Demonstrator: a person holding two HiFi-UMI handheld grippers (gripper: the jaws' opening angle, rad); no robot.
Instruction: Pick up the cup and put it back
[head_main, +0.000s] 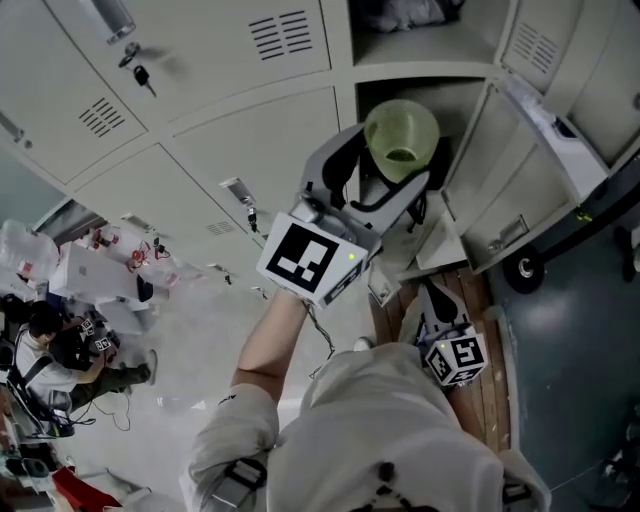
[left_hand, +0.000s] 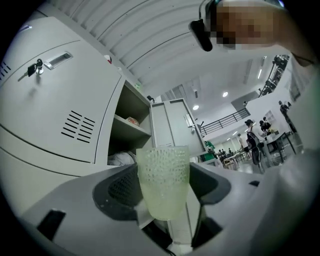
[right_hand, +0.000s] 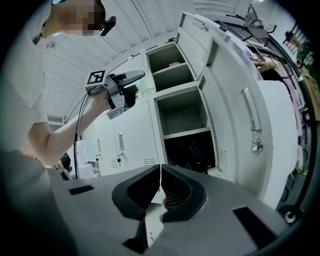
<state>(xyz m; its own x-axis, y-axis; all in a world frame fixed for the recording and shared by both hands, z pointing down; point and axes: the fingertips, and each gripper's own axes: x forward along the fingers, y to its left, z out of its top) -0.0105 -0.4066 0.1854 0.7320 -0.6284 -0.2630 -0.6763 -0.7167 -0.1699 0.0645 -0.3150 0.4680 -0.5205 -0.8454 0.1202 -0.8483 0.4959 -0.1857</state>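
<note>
A pale green, bumpy translucent cup (left_hand: 163, 182) stands upright between the jaws of my left gripper (left_hand: 163, 200), and both pads press on its sides. In the head view the cup (head_main: 401, 135) is held up in front of an open locker compartment (head_main: 460, 100). From the right gripper view the same cup (right_hand: 148, 91) shows at the tip of the raised left gripper (right_hand: 131, 86), level with the open middle compartment (right_hand: 182, 112). My right gripper (right_hand: 160, 186) hangs low by my side (head_main: 434, 305), jaws together with nothing between them.
Grey lockers fill the wall; one closed door has keys in its lock (head_main: 141, 73). An open locker door (head_main: 545, 125) swings out at the right. A person sits on the floor (head_main: 55, 350) among bags at the far left. A dark cabinet on a castor (head_main: 524, 268) stands right.
</note>
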